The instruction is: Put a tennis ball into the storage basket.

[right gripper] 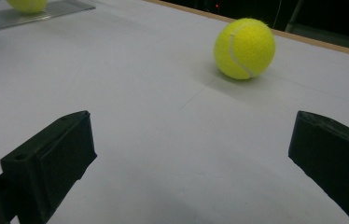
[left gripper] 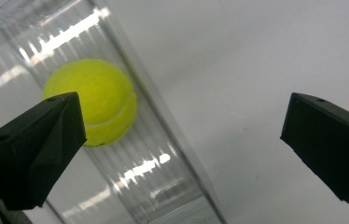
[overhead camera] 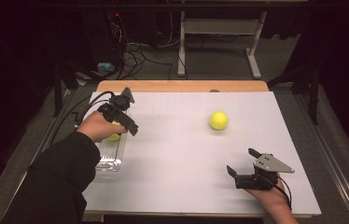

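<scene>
Gaping wide | left hand-held gripper (left gripper: 182,140) | above trayed tennis ball (left gripper: 91,100) | touching nothing

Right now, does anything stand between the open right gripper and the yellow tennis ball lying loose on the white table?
Nothing visible does. In the right gripper view, bare white table lies between the right gripper and the loose yellow tennis ball. The clear plastic tray sits far off at the table's left edge.
</scene>
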`<state>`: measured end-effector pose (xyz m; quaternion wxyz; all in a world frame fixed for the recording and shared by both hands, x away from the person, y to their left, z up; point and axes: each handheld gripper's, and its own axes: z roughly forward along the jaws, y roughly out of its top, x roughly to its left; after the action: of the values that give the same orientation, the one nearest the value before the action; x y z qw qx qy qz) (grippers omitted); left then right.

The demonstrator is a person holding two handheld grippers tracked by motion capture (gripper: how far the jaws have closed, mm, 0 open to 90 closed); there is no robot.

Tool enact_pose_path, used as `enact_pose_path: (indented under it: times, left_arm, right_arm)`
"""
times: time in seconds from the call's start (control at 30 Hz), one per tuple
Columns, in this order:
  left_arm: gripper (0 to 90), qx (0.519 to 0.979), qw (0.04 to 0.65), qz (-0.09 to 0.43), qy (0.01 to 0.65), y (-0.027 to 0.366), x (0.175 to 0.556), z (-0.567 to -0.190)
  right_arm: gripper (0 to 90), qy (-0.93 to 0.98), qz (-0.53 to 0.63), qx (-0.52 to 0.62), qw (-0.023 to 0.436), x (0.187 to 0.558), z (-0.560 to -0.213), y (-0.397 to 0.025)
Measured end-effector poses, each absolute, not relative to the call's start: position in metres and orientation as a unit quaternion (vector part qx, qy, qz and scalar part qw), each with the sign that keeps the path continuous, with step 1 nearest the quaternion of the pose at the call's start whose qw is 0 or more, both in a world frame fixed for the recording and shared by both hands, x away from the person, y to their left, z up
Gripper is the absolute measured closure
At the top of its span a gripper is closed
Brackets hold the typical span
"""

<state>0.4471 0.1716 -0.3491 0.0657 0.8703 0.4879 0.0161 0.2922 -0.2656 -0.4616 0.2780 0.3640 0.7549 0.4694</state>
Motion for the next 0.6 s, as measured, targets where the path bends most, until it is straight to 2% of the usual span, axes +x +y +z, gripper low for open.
enact_pose_path:
  times: [0.37,0.6]
  left_arm:
    - [0.6,0.897,0.097,0.006,0.431,0.124,0.421,-0.358]
    - [0.5,0.904,0.116,-0.002,0.411,0.106,0.407,-0.360]
  right_arm:
    - [0.3,0.751,0.473,0.370,0.275,0.294,-0.461,-0.265]
    - [0.0,0.743,0.476,0.378,0.281,0.300,-0.460,-0.267]
